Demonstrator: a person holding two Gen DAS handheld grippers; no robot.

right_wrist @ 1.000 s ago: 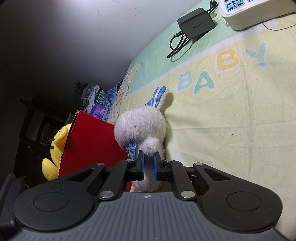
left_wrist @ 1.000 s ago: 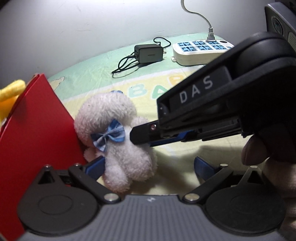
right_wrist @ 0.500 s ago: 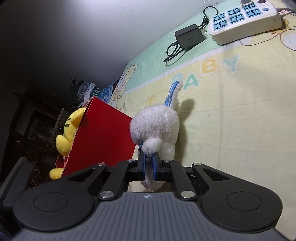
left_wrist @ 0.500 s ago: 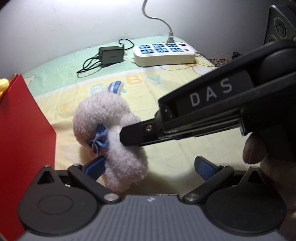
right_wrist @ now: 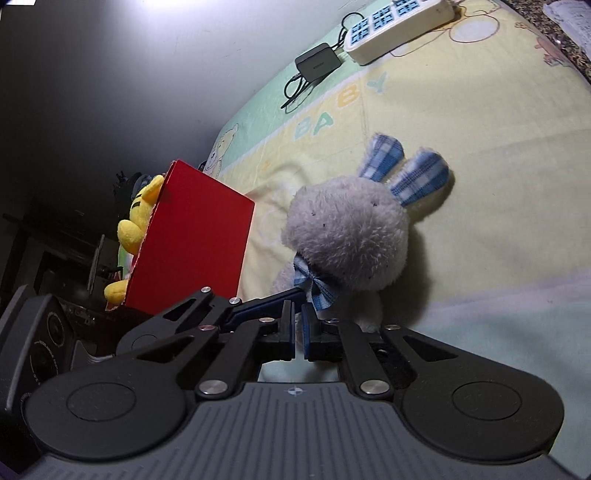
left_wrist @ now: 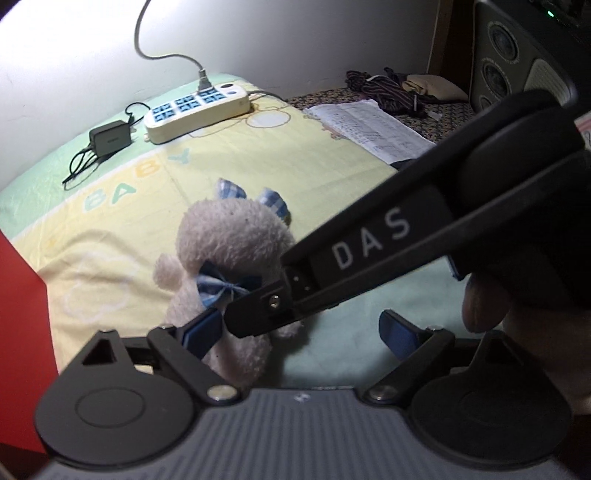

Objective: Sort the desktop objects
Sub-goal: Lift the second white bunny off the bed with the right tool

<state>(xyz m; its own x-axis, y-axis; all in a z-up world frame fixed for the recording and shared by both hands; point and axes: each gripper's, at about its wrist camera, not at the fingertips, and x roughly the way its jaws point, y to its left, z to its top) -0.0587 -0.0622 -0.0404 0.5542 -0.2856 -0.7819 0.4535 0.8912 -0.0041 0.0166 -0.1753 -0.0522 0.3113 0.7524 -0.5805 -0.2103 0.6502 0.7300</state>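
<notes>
Lifted clear of the one red box (right_wrist: 192, 236), a single white plush rabbit (right_wrist: 351, 236) hangs pinched in the right gripper (right_wrist: 298, 328); the left gripper (left_wrist: 299, 332) gapes beside it.

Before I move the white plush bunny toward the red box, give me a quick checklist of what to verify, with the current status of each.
1. Right gripper shut on the white plush bunny with checked blue ears: ok, the jaws pinch its lower body near the blue bow.
2. Left gripper clear of the bunny: not ok, it is open, with one blue pad against the toy's side.
3. Red cardboard box has room: cannot tell, a yellow plush toy is already in it and the inside is hidden.
4. Black charger and white power strip out of the way: ok, they lie far back by the wall.
</notes>
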